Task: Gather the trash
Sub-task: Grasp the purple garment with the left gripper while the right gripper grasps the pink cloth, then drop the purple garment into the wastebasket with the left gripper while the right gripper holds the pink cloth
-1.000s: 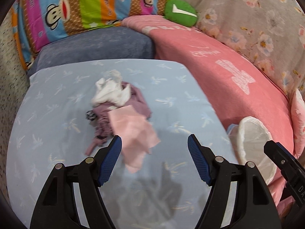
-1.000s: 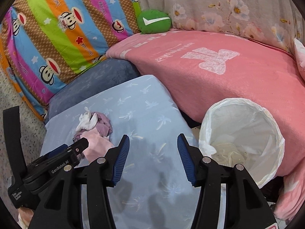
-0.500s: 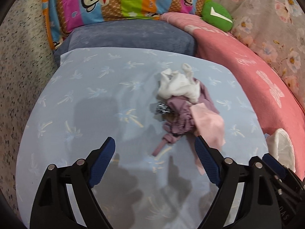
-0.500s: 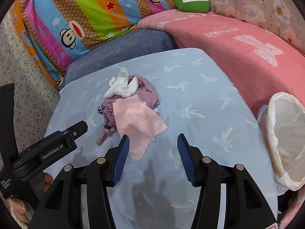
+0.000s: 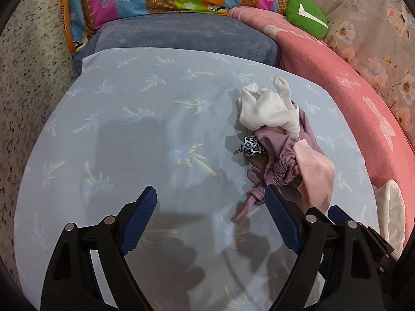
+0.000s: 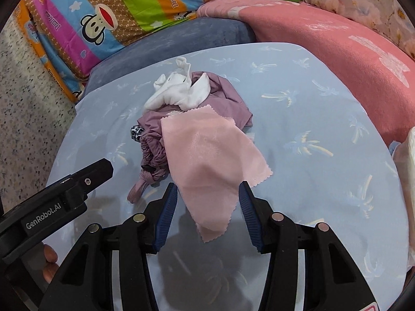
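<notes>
Right hand-held gripper (image 6: pixel 207 207) is hanging wide open with the near corner of the pink cloth (image 6: pixel 207 155) lying between its fingers, gripping nothing. That cloth is draping over a mauve garment (image 6: pixel 228 96) and white rag (image 6: pixel 181 90) on the pale-blue sheet (image 6: pixel 311 134). Left hand-held gripper (image 5: pixel 211 217) is also gaping, empty, just beside the pile.

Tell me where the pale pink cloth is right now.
In the right wrist view the pale pink cloth lies on the blue palm-print sheet, draped over the near side of the purple garment, its lower end between the open right tool's fingers.
</notes>
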A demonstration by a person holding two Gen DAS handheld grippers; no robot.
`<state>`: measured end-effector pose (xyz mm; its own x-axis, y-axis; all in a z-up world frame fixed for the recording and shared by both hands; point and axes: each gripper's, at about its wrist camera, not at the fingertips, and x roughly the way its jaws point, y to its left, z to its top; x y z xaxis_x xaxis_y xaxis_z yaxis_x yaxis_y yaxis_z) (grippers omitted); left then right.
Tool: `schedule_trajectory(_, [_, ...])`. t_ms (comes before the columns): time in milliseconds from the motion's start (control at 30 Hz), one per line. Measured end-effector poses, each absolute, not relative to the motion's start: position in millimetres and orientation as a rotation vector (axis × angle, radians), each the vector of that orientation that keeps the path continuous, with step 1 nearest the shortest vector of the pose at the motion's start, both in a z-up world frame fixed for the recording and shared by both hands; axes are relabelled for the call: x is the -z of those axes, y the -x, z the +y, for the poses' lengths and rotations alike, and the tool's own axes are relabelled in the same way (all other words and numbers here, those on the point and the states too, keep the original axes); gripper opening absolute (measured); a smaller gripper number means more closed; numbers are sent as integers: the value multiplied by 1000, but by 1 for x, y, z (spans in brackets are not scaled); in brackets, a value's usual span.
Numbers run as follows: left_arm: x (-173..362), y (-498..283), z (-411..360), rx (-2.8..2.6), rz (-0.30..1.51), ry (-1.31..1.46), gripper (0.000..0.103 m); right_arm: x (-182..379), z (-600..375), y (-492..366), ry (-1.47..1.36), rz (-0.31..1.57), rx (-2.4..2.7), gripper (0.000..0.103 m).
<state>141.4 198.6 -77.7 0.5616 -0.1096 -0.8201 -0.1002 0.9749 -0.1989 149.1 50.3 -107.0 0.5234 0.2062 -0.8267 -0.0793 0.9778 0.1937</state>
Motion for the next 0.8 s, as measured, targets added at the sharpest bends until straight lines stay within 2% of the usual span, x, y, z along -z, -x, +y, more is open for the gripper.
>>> schedule_trajectory(167, [80,-148,184,62,972,224,81,110,30,-150,-166,1018,-136,2])
schedule_trajectory(333, [82,-154,166,104,966,199,80,99,8,-145,-210,985,-95,2])
schedule_trajectory(467, [86,-161,156,125,976,191,72,83,-9,-138,-241,936,-56,2])
schedule_trajectory(600, [91,-167,152,138,994,204,58,70,-21,-134,-260,904,-34,2])
schedule_trajectory(733, [93,-168,153,162,1014,234,33,60,-24,-130,-270,885,-38,2])
schedule_trajectory(800, [91,-164,154,161,1005,238,30,56,-26,-128,-278,874,-42,2])
